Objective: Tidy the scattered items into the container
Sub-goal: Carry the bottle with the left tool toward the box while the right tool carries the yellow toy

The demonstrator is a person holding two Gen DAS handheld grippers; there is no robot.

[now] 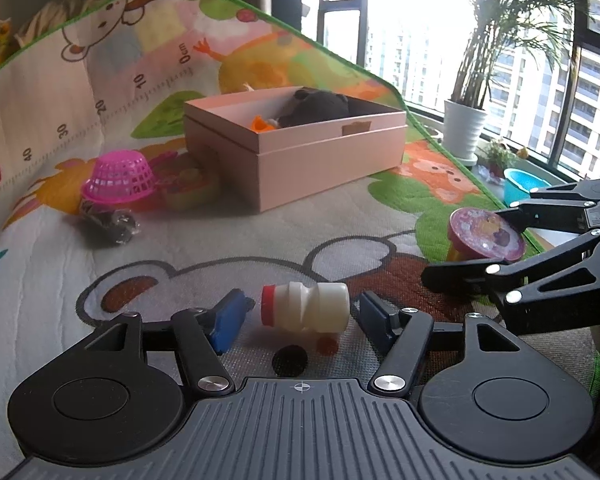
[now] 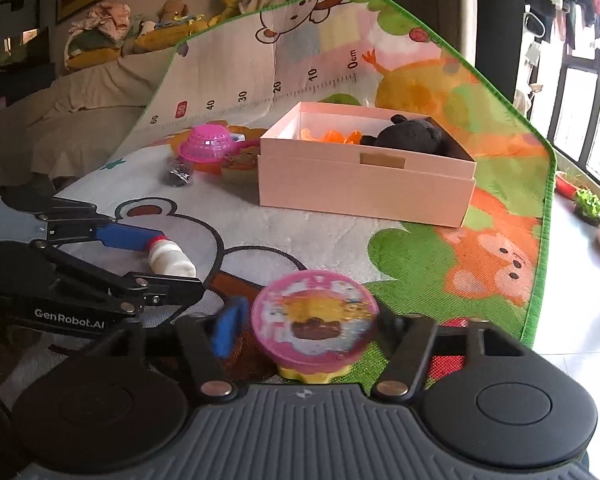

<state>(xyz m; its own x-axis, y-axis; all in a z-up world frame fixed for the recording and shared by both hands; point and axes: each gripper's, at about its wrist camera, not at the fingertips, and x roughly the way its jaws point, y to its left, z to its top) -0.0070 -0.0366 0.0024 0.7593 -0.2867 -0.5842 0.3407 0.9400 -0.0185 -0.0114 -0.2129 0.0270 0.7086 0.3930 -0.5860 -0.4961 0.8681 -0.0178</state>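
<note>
We see our left tongs (image 1: 300, 312) spread open low over the play mat (image 1: 260, 236), their blue pads on either side of a small white bottle (image 1: 306, 307) with a red cap. The bottle lies on its side between the pads, with a gap at each end, so nothing grips it. In the right wrist view the same bottle (image 2: 170, 261) lies at the left, beside the left tongs' blue finger.

Our right tongs (image 2: 306, 328) hold a round pink-lidded cup (image 2: 314, 322) with a yellow base; the fingers sit against both sides of the lid, closed on it. In the left wrist view that cup (image 1: 485, 236) is at the right, near the mat's green edge.

The pink box (image 1: 300, 152) stands open at the far middle of the mat, well apart from both tongs. Inside it are a dark plush toy (image 2: 412, 134) and something orange (image 2: 332, 137). Left of the box a pink mesh basket (image 1: 118, 178) rests upside down, with a small dark wrapped item (image 1: 110, 222) just nearer to us.
</note>
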